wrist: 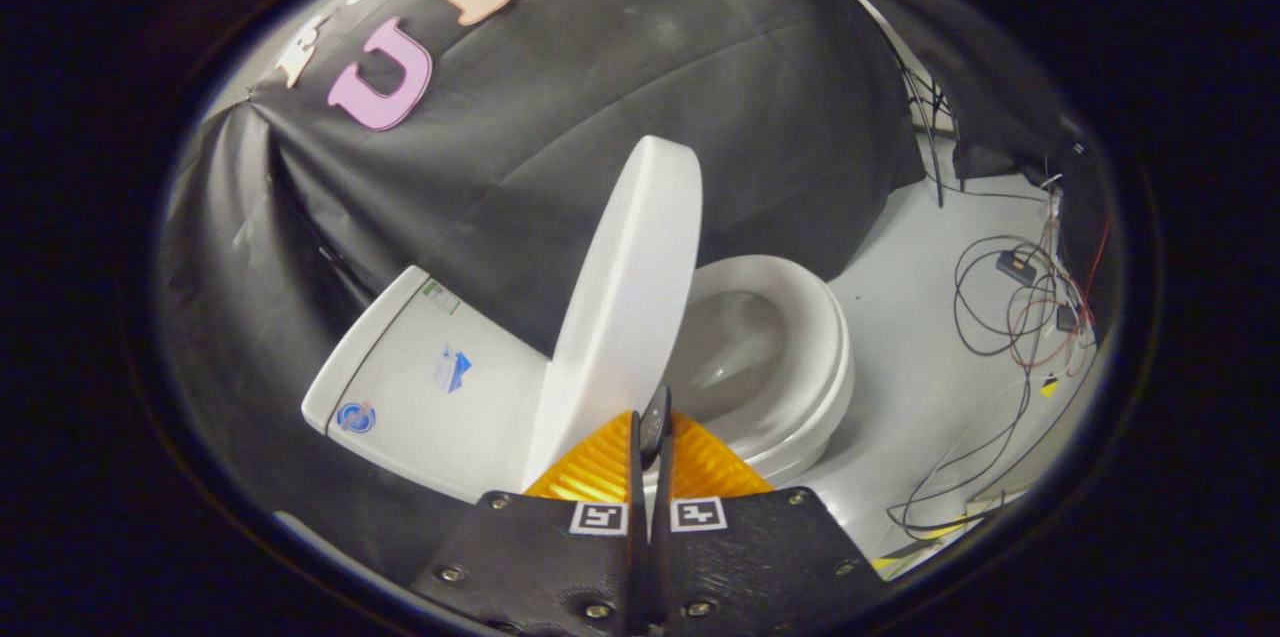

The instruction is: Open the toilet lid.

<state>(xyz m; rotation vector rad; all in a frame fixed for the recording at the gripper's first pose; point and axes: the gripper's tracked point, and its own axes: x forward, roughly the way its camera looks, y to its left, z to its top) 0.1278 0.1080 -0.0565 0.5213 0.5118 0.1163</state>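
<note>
Currently my gripper [652, 432] has its fingers pressed together on the lower edge of the toilet lid [630, 297]. Lid: raised almost upright, long axis running up from my fingertips and tilted slightly right, standing between tank [420, 377] and open seat [800, 357]

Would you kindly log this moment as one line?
claw: shut on lid edge | lid: raised, near upright | seat: down | tank: behind lid
</note>
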